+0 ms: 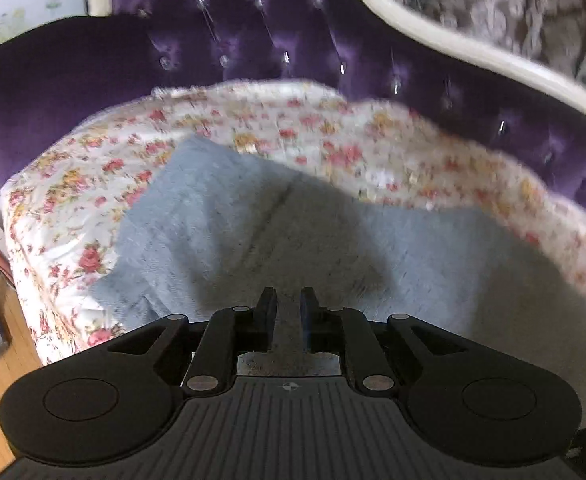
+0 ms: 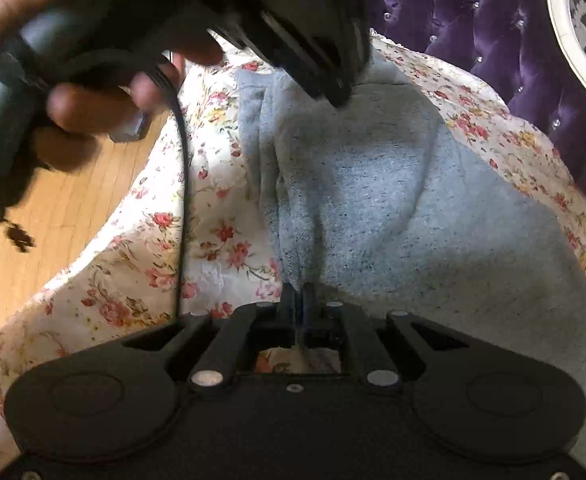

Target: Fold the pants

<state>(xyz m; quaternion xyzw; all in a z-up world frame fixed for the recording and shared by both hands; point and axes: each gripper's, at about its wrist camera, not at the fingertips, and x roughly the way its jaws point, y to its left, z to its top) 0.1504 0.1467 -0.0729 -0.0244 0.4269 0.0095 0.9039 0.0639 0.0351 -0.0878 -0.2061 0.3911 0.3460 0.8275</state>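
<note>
Light grey pants (image 1: 277, 224) lie spread on a floral sheet (image 1: 73, 208) over a purple seat. In the left wrist view my left gripper (image 1: 289, 300) hangs just above the pants with a small gap between its fingers and grey cloth showing in the gap; I cannot tell if it pinches any. In the right wrist view my right gripper (image 2: 297, 294) is shut on a ridge of the pants (image 2: 373, 184) at their near edge. The left gripper's body (image 2: 305, 40) and the hand holding it hover over the far end of the pants.
A tufted purple backrest (image 1: 293, 32) with a white frame (image 1: 433, 36) rises behind the seat. Wooden floor (image 2: 53, 208) lies to the left of the seat. A black cable (image 2: 183, 200) hangs down from the left gripper across the sheet (image 2: 221, 216).
</note>
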